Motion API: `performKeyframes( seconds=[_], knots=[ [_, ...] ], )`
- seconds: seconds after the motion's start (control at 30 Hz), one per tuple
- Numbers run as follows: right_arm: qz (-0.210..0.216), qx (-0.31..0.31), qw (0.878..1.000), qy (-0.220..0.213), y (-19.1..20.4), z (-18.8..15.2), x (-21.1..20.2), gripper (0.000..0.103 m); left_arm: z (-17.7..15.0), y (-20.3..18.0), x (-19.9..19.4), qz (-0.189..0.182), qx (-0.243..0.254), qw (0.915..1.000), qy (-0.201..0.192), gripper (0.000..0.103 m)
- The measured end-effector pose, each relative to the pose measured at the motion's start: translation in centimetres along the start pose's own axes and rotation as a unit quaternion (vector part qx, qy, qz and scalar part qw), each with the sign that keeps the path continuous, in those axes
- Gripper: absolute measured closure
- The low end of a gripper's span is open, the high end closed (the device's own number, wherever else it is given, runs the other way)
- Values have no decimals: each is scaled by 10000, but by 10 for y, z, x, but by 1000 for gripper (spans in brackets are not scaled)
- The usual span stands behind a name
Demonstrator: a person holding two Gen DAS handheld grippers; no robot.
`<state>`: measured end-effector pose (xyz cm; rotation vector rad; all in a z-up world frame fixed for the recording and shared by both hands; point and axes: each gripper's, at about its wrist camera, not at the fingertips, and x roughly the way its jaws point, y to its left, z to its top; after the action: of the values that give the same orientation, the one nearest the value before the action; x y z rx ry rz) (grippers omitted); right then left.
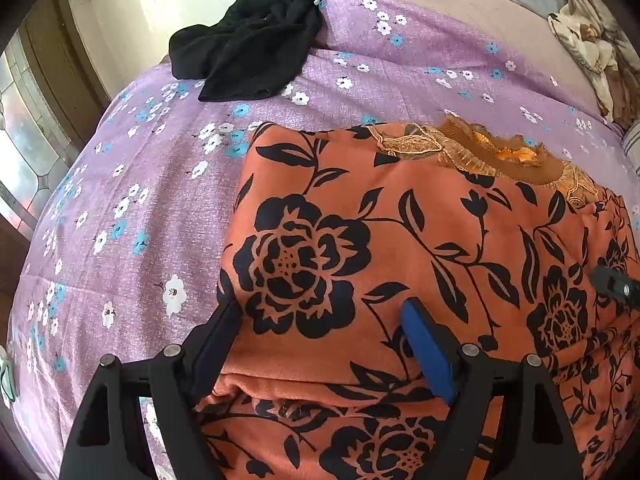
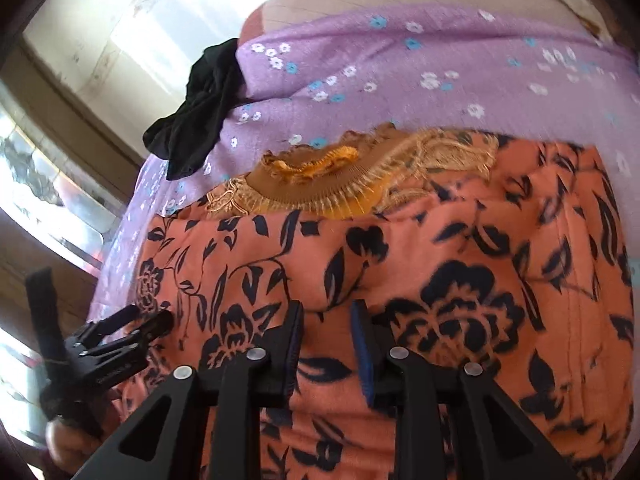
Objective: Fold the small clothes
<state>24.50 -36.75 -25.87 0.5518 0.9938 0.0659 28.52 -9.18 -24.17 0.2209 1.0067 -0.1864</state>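
Note:
An orange garment with black flowers [image 1: 400, 248] lies folded on the purple flowered bedsheet [image 1: 120, 200], its gold embroidered neckline [image 1: 492, 152] at the far edge. My left gripper [image 1: 320, 320] is open, its fingers straddling the garment's near left folded edge. In the right wrist view the same garment [image 2: 400, 260] fills the lower frame. My right gripper [image 2: 326, 320] is open with a narrower gap, hovering over the cloth, nothing pinched. The left gripper [image 2: 148, 320] shows at the lower left of that view.
A crumpled black garment [image 1: 252, 48] lies at the bed's far left edge, also in the right wrist view [image 2: 200, 112]. A patterned cloth [image 1: 592, 48] lies at the far right. A wall and a window [image 1: 28, 140] are beyond the bed's left side.

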Motion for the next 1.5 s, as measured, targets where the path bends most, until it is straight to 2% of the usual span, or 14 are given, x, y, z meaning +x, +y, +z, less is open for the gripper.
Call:
performKeyframes(
  seconds=[0.07, 0.27, 0.33, 0.47, 0.6, 0.73, 0.87, 0.93, 1.1, 1.17, 1.27, 1.33, 1.4, 1.5],
  knots=[
    [-4, 70, 9998, 211, -4, -6, -1, 75, -1, 0, 0, 9, 18, 10000, -18, 20],
    [192, 226, 9984, 472, -14, -13, -7, 75, -2, -3, 1, 57, 67, 9999, -79, 18],
    [212, 187, 9982, 528, -14, -14, -7, 75, -3, -2, 2, 80, 65, 9999, -89, 14],
    [270, 130, 9979, 569, -14, -15, -5, 75, -4, 2, 7, 204, -38, 9997, -88, 0],
    [356, 220, 9977, 542, -17, -16, -4, 75, -6, 17, 13, -168, -581, 9982, 12, 0],
    [351, 205, 9976, 559, -16, -15, -5, 75, -4, 13, 12, -63, -539, 9985, 72, 0],
    [329, 207, 9968, 695, -16, -13, -10, 75, 4, 17, 12, -237, -518, 9971, 500, 0],
    [296, 251, 9966, 731, -18, -12, -15, 75, 8, 21, 6, -282, -586, 9965, 518, 0],
    [-145, 500, 9986, 130, -40, -4, -43, 75, 18, 37, -18, -167, -744, 9971, -86, 0],
    [-359, 720, 9965, -223, -56, 4, -51, 75, 22, 46, -19, 73, -800, 9967, -144, 0],
    [-633, 916, 9929, -419, -75, 14, -50, 73, 22, 57, -7, 461, -854, 9952, 96, 0],
    [-867, 1038, 9902, -338, -85, 18, -43, 73, 19, 62, 7, 767, -872, 9922, 456, 0],
    [-836, 1193, 9890, -246, -92, 20, -36, 75, 17, 69, 11, 610, -1045, 9914, 494, 0],
    [-941, 1015, 9894, -438, -81, 26, -43, 74, 19, 71, 8, 658, -1034, 9912, 497, 0]
  ],
)
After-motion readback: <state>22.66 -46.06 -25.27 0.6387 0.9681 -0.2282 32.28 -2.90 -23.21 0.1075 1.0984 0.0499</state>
